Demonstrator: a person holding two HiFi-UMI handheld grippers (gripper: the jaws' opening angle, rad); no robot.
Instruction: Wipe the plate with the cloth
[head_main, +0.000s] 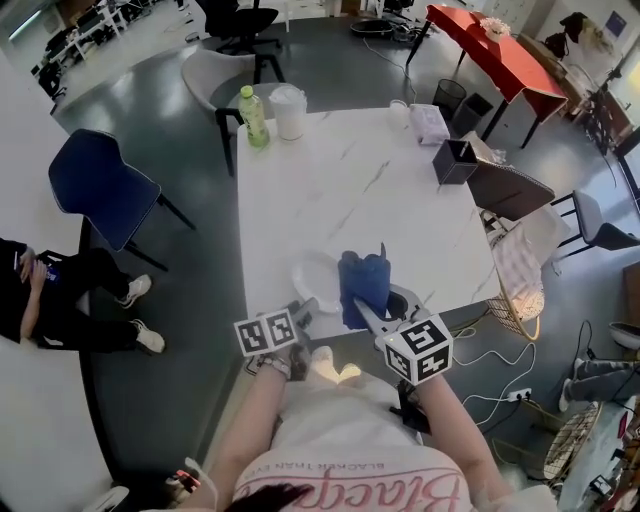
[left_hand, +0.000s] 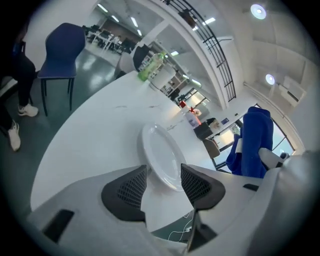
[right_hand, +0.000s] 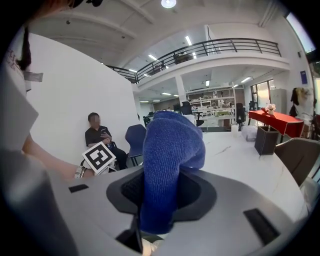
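A white plate (head_main: 316, 280) lies near the front edge of the white marble table (head_main: 350, 180). My left gripper (head_main: 303, 314) is open just in front of the plate (left_hand: 162, 155), its near rim between the two black pads (left_hand: 130, 189). My right gripper (head_main: 368, 312) is shut on a blue cloth (head_main: 362, 285), which stands bunched up to the right of the plate. In the right gripper view the cloth (right_hand: 167, 165) fills the space between the jaws and hides what lies beyond. The cloth (left_hand: 252, 142) also shows at the right of the left gripper view.
At the table's far end stand a green bottle (head_main: 253, 116), a white container (head_main: 289, 111), a tissue pack (head_main: 429, 124) and a black box (head_main: 455, 161). A blue chair (head_main: 103, 187) and a seated person (head_main: 60, 295) are at the left. Chairs stand right of the table.
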